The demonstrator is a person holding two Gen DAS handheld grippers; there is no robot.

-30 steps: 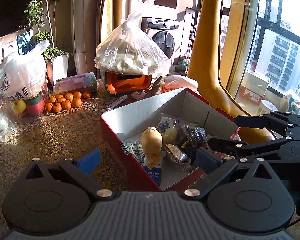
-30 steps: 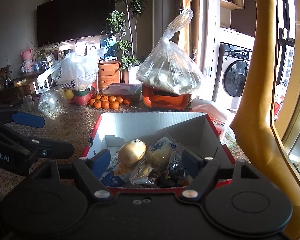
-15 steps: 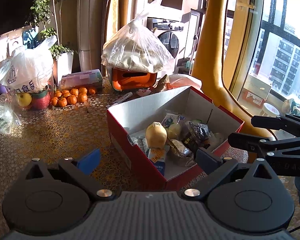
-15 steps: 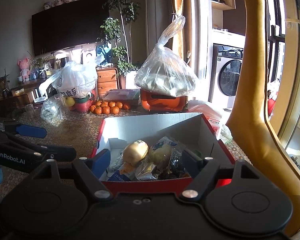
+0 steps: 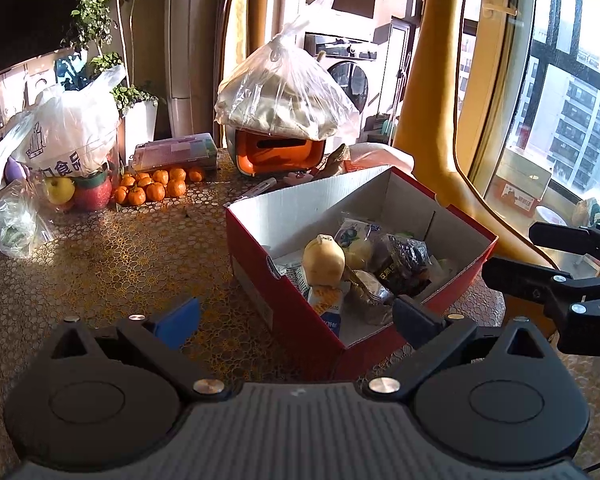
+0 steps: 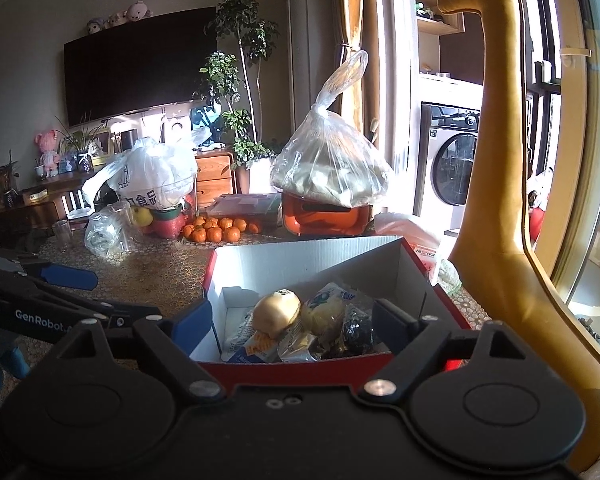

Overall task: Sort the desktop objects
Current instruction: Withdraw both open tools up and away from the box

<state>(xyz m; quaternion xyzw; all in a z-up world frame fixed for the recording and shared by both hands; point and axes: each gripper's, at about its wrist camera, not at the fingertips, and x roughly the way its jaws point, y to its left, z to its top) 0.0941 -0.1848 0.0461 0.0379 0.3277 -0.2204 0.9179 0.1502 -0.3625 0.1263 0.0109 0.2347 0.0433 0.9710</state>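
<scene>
Red cardboard box with white interior (image 5: 300,320): set on the gold-patterned tablecloth (image 5: 100,264), lid off, ahead of both grippers. In the left wrist view it lies to the right of centre, its near corner between the two fingers. In the right wrist view (image 6: 312,362) its near red rim spans the gap between the fingers.

Contents of the box: a round pale-yellow capped container (image 5: 324,260), resting on a blue-and-white printed carton (image 5: 330,312); a dark crinkled snack packet (image 5: 404,264) to its right; a blue-and-white pouch (image 5: 356,228) behind. All are heaped at the near end of the box; the far end shows bare white floor.

Left gripper (image 5: 296,318): fingers spread wide, nothing held. It is held level, above the table, short of the box. Blue pad of the left finger (image 5: 176,320) is over the tablecloth; the dark right finger is over the near right wall of the box.

Right gripper (image 6: 292,326): fingers spread wide, nothing held. It is held level, near the box's near rim; whether the box is touched cannot be told. It is seen in the left wrist view at the right edge (image 5: 556,264).

Far part of table: small oranges in a cluster (image 5: 156,186); a knotted clear plastic bag (image 5: 288,96) atop an orange container (image 5: 280,152); a white printed plastic bag (image 5: 68,128) at far left.
</scene>
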